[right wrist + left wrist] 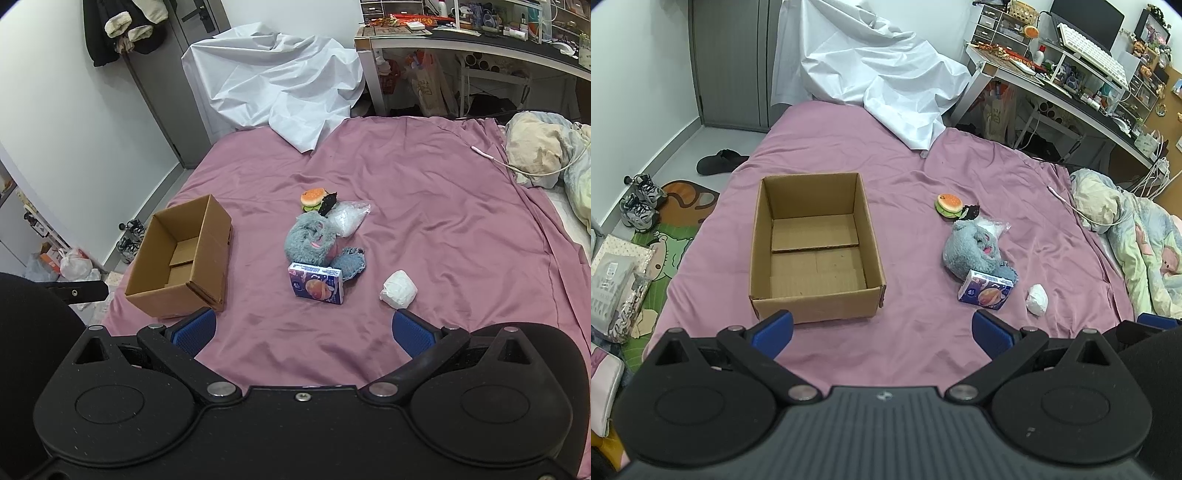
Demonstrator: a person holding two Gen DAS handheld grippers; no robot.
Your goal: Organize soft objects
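Observation:
An open, empty cardboard box [812,243] stands on the pink bedsheet [905,332]; it also shows at the left in the right wrist view [177,262]. To its right lie a grey plush toy [971,247] [310,236], a burger toy [948,204] [313,197], a blue tissue pack [984,290] [317,286], a white wad [1037,298] [399,289], a clear plastic bag [347,218] and a blue knitted piece [351,264]. My left gripper [882,332] is open and empty, in front of the box. My right gripper [303,330] is open and empty, in front of the tissue pack.
A white sheet [875,70] is draped over the bed's far end. A crumpled quilt [1126,229] and a white cable [491,157] lie at the right. A cluttered desk [1071,74] stands behind. Shoes [639,203] and bags lie on the floor at the left.

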